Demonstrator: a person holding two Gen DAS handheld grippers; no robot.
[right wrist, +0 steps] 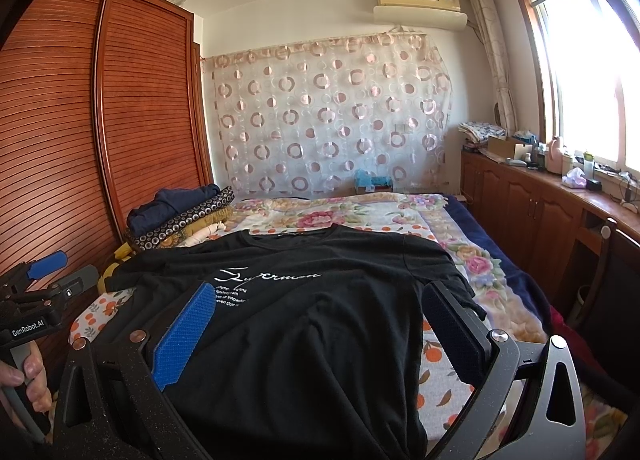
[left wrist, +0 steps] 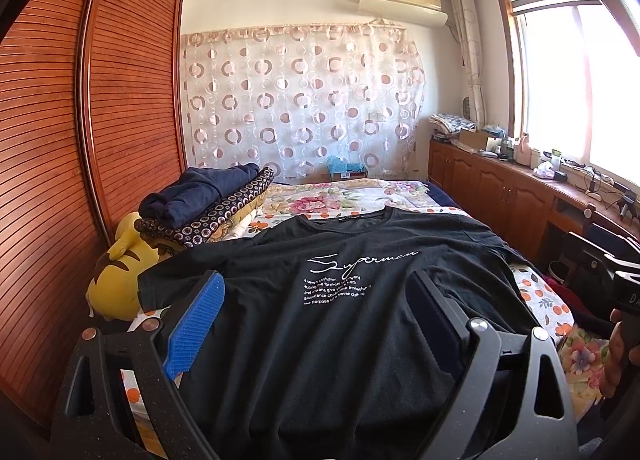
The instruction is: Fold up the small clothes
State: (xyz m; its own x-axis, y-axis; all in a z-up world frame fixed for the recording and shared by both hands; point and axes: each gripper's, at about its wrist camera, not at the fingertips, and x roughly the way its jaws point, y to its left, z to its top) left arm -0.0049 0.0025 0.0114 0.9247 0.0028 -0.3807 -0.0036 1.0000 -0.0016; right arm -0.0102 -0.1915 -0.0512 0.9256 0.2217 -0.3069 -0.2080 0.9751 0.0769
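Observation:
A black T-shirt (left wrist: 340,324) with white script print lies spread flat, front up, on the floral bed sheet (left wrist: 320,200). It also shows in the right wrist view (right wrist: 304,332). My left gripper (left wrist: 316,300) is open, hovering over the shirt's lower left part, its blue-padded fingers (left wrist: 196,324) wide apart and empty. My right gripper (right wrist: 316,320) is open above the shirt's lower right part, with nothing between its fingers (right wrist: 184,336). The left gripper also shows at the left edge of the right wrist view (right wrist: 44,280).
A stack of folded clothes (left wrist: 208,208) and a yellow plush toy (left wrist: 116,280) lie at the bed's left side against the wooden wardrobe (left wrist: 80,140). A low wooden cabinet (left wrist: 500,188) with clutter runs under the window on the right. A chair (right wrist: 600,280) stands by the bed.

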